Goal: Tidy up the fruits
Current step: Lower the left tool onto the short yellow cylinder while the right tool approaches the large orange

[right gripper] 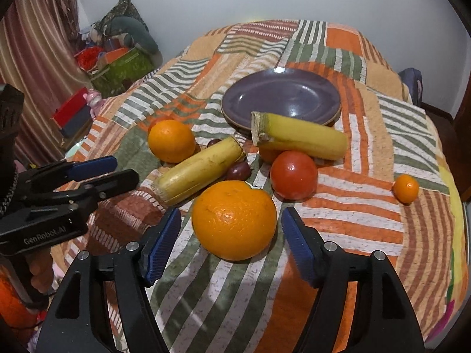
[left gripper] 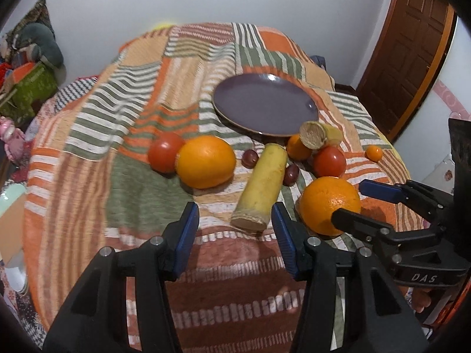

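A purple plate (left gripper: 265,106) (right gripper: 282,94) lies bare on the striped bedspread. In front of it lie two banana pieces (left gripper: 262,185) (right gripper: 306,138), two large oranges (left gripper: 206,161) (right gripper: 234,220), two tomatoes (left gripper: 164,156) (right gripper: 294,175), dark grapes (left gripper: 250,158) and a small tangerine (right gripper: 406,189). My left gripper (left gripper: 235,235) is open, just short of the near banana piece (right gripper: 200,170). My right gripper (right gripper: 231,244) is open, its fingers either side of the near orange (left gripper: 329,206), not touching it.
The striped bedspread (left gripper: 132,123) covers a bed. A green box and clutter (right gripper: 123,64) stand at the left by a curtain. A wooden door (left gripper: 412,47) is at the right. A white wall is behind.
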### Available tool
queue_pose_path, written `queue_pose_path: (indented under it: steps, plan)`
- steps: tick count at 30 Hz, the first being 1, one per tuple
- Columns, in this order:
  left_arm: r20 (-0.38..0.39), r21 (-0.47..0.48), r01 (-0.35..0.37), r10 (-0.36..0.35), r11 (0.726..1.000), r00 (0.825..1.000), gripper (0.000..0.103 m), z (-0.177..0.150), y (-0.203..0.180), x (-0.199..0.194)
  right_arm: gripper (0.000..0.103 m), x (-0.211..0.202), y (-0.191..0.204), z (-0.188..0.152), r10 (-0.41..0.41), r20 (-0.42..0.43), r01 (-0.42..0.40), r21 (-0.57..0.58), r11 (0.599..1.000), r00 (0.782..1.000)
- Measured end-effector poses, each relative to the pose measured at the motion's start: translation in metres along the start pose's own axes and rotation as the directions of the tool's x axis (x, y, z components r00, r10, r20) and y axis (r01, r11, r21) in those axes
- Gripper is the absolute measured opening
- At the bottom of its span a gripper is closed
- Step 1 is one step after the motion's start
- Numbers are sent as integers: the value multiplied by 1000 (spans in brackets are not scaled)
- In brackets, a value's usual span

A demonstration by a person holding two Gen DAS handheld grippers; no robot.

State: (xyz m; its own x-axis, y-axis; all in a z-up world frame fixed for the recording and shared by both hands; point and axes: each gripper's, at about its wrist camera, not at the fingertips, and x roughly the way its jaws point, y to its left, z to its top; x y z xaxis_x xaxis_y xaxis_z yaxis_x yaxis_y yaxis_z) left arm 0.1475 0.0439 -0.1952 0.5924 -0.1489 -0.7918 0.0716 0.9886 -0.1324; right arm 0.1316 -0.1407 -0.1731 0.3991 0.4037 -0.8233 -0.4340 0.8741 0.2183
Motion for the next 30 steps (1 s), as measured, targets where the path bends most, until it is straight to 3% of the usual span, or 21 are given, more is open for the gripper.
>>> queue_pose_path:
  steps: [7, 19, 30]
  plan:
    - [-53, 9, 40, -40, 999, 998, 51, 5, -4, 29, 68, 15, -9, 0, 59, -48, -57, 41, 998, 997]
    - [-104, -29, 99, -102, 995, 989, 48, 9, -7, 60, 68, 20, -16, -1, 123, -44, -120, 69, 990, 991]
    - [-100, 4, 115, -114, 993, 988, 38, -4, -14, 43, 67, 10, -16, -4, 83, -39, -80, 78, 994, 996]
